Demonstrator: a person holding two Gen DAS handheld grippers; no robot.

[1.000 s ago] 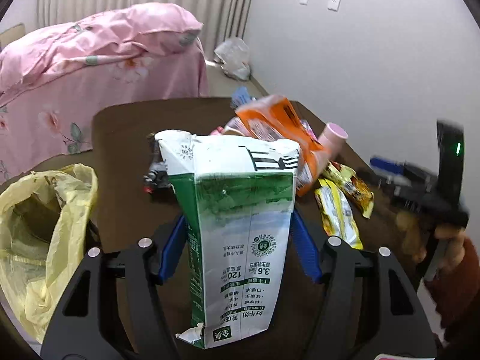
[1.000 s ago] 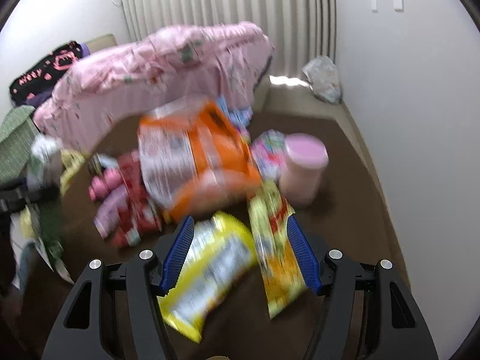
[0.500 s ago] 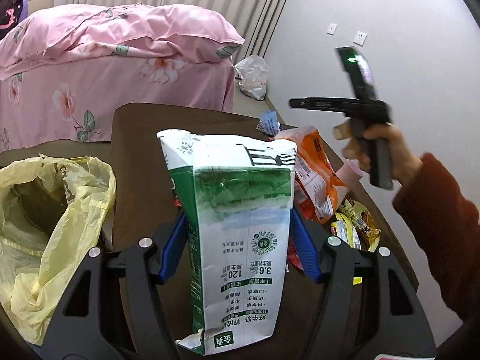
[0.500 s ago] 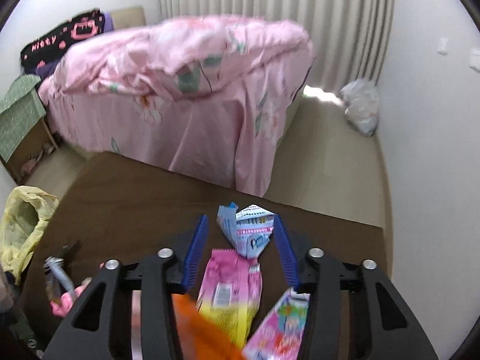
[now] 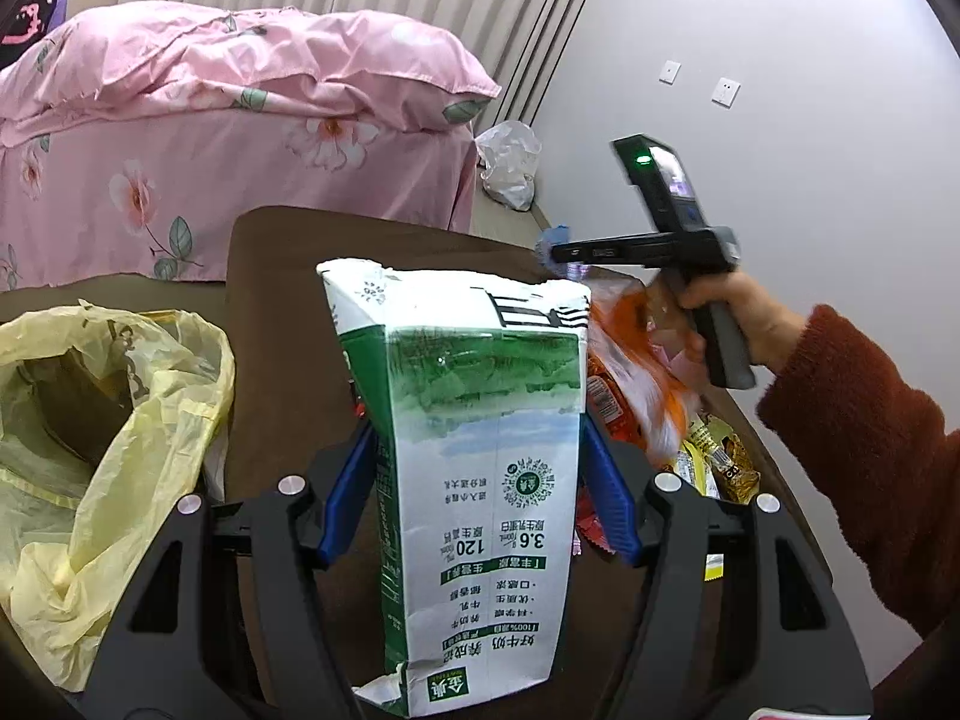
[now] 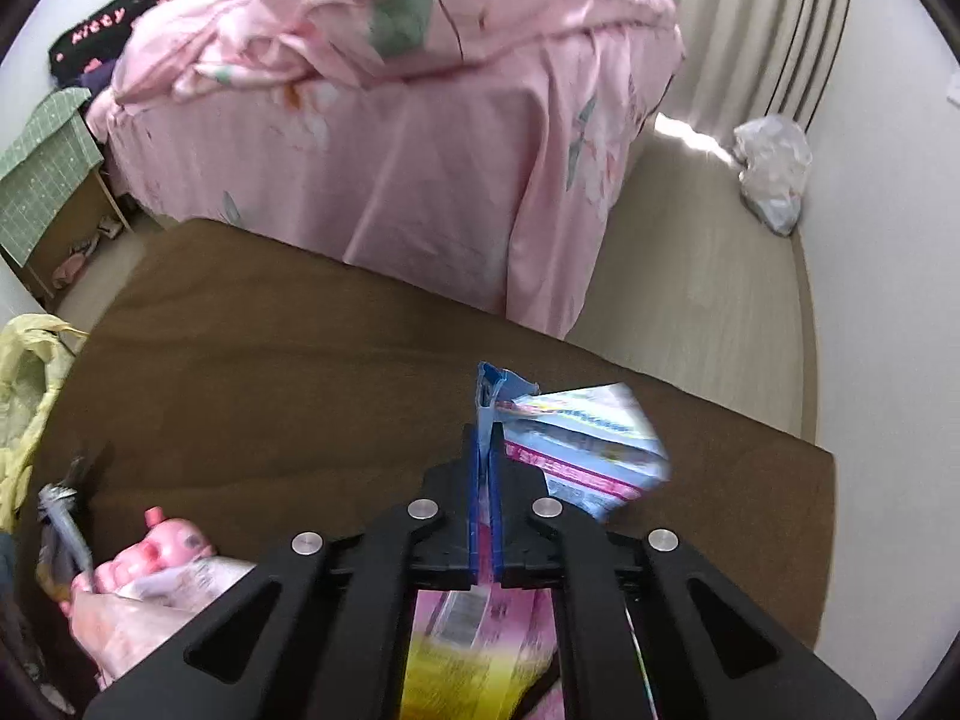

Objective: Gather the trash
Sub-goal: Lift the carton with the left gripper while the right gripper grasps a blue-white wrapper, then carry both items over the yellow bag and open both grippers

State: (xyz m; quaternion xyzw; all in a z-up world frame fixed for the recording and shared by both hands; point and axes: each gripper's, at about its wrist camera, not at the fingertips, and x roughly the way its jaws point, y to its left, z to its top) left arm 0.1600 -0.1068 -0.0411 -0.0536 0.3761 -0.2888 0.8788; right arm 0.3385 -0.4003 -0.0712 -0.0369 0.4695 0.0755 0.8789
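My left gripper (image 5: 475, 444) is shut on a green and white milk carton (image 5: 474, 540), blue pads pressed against its two sides, above the brown table (image 5: 282, 276). An open yellow trash bag (image 5: 108, 420) hangs just left of it. In the right wrist view, my right gripper (image 6: 485, 438) is shut on the blue edge of a blue and white wrapper (image 6: 588, 444) near the table's far edge. From the left wrist view the right gripper (image 5: 555, 252) shows side-on, held by a hand in a red-brown sleeve.
More trash lies on the table: an orange bag (image 5: 636, 360), yellow snack packs (image 5: 714, 456), a pink and yellow wrapper (image 6: 480, 618) and a pink toy (image 6: 162, 546). A pink bed (image 5: 240, 120) stands beyond the table. A white plastic bag (image 5: 510, 168) sits on the floor by the wall.
The right gripper swept from the near snack packs to the table's far edge and closed on the blue and white wrapper. The left gripper kept the carton and shifted slightly.
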